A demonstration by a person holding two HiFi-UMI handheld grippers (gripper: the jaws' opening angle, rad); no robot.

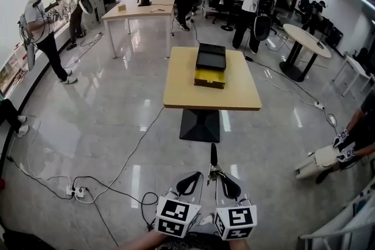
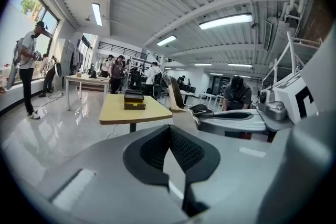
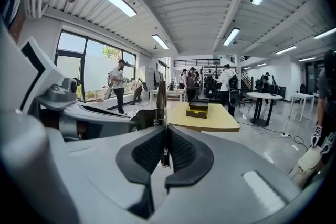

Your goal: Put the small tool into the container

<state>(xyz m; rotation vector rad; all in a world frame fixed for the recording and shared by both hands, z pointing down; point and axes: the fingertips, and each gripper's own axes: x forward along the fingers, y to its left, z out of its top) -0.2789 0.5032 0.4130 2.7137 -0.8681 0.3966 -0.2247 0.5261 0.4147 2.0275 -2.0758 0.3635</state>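
An open black box with a yellow tray, the container (image 1: 210,65), sits on a wooden table (image 1: 184,91) well ahead of me. It also shows in the left gripper view as the container (image 2: 134,99) and in the right gripper view as the container (image 3: 198,108). Low in the head view, my right gripper (image 1: 218,175) is shut on a small tool (image 1: 213,156) with a dark handle, which sticks up past the jaws. The tool (image 3: 161,98) rises straight from the right gripper (image 3: 167,135). Beside it, my left gripper (image 1: 192,177) is shut with nothing in it; its pads (image 2: 181,147) meet.
Glossy floor lies between me and the table. Cables and a power strip (image 1: 77,190) trail at lower left. A person (image 1: 345,146) crouches at the right, others stand by a far table (image 1: 137,10). A round table (image 1: 306,38) stands back right.
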